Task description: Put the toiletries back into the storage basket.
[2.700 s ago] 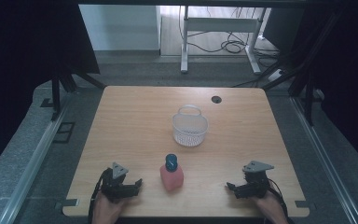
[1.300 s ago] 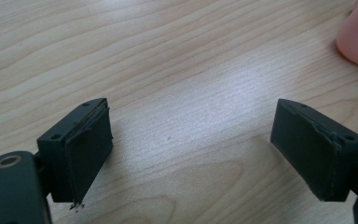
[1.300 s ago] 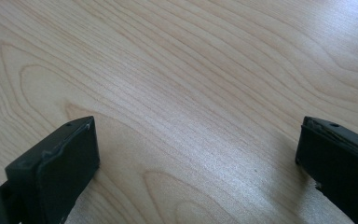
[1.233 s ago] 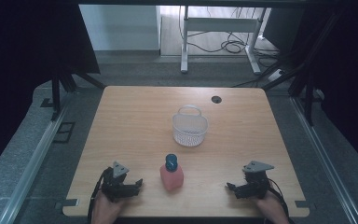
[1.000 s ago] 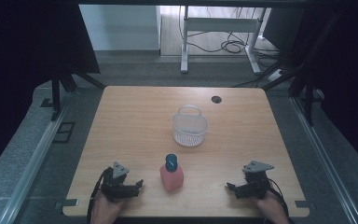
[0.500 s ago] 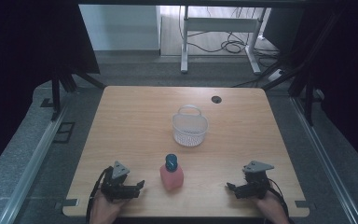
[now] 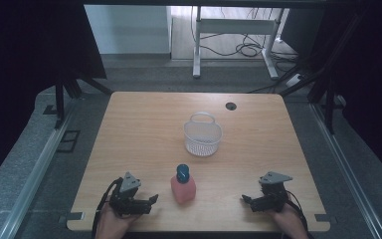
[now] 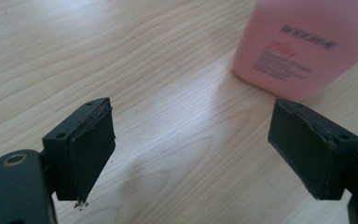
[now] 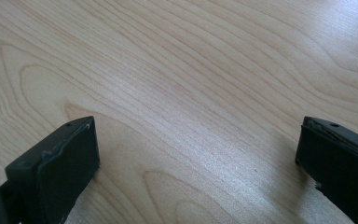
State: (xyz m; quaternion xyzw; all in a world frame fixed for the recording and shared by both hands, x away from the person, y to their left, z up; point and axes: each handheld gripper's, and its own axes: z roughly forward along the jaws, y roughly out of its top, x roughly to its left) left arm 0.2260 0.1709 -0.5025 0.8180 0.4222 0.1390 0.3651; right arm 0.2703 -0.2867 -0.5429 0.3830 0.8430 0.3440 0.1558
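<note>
- A pink bottle [image 7: 183,186] (blue cap) stands upright on the worktop [image 7: 144,129], near its front edge.
- A white basket [image 7: 202,134] sits behind the bottle, well apart from it.
- The left gripper [image 7: 151,200] rests left of the bottle, fingers [image 8: 86,149] spread, holding nothing.
- The right gripper [image 7: 244,200] rests right of the bottle, farther off, fingers [image 9: 60,168] spread over bare wood.

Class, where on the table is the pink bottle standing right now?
In the high view the pink bottle stands near the table's front edge, between the left gripper and right gripper, nearer the left, below the white basket.
</note>
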